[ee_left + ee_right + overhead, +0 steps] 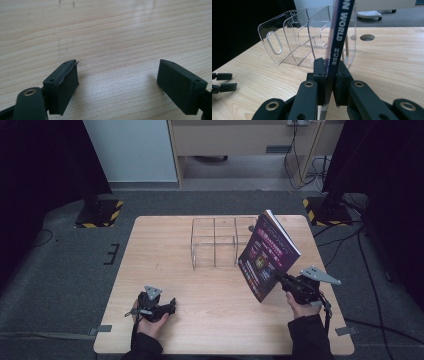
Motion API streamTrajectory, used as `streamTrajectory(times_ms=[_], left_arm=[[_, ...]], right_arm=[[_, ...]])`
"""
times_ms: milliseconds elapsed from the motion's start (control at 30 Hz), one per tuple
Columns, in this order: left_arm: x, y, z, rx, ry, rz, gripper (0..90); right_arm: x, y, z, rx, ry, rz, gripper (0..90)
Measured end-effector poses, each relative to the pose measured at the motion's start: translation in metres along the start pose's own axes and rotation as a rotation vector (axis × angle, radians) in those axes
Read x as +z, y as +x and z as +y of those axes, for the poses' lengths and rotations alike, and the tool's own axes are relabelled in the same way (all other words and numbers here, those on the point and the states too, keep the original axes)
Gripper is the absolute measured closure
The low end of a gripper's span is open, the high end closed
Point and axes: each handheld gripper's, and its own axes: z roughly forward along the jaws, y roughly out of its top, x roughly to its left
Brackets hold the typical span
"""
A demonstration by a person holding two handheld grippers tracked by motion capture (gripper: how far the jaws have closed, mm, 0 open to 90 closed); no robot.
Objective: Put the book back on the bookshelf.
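Note:
A purple magazine (267,255) stands tilted off the table, and my right gripper (281,279) is shut on its spine edge near the right front. Along the right gripper view the spine (338,35) rises upright between the two black pads (320,75). Just behind it stands a clear acrylic rack (216,242) with several slots, seen close in the right gripper view as the rack (297,37). My left gripper (172,306) rests at the left front of the table, held in a hand, jaws wide apart over bare wood; its pads (63,85) hold nothing.
The wooden table (165,265) has free room at its left and front. A round cable hole (367,37) lies in the tabletop beyond the rack. Stand bases with yellow-black tape (100,212) sit on the floor behind the table.

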Motion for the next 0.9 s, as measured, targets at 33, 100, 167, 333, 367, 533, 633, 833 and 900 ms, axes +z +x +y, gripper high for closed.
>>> streamTrajectory(times_ms=[33,100,167,333,367,533,633,833,900], left_arm=[[0.0,0.0,0.0,0.0,0.0,0.0,16.0],[0.0,0.0,0.0,0.0,0.0,0.0,15.9],[0.0,0.0,0.0,0.0,0.0,0.0,15.9],[0.0,0.0,0.0,0.0,0.001,0.0,15.8],[0.0,0.0,0.0,0.001,0.001,0.0,15.9],[0.0,0.0,0.0,0.0,0.001,0.0,15.8],[0.0,0.0,0.0,0.0,0.001,0.0,15.8],[0.0,0.0,0.0,0.0,0.001,0.001,15.7],[0.0,0.0,0.0,0.0,0.001,0.001,15.7]], right_arm=[[0.001,0.001,0.001,-0.003,0.0,-0.002,82.2],[0.001,0.002,0.002,-0.009,-0.001,0.001,81.5],[0.0,0.003,0.006,-0.011,-0.023,0.0,80.2],[-0.007,0.003,0.021,0.011,-0.077,-0.007,78.4],[-0.007,0.003,0.023,0.009,-0.088,-0.011,78.0],[-0.007,0.002,0.029,0.021,-0.104,-0.021,76.2],[-0.006,-0.001,0.033,0.023,-0.11,-0.03,75.5],[-0.004,-0.004,0.043,0.023,-0.109,-0.042,74.9],[-0.003,-0.003,0.045,0.018,-0.107,-0.046,75.3]])
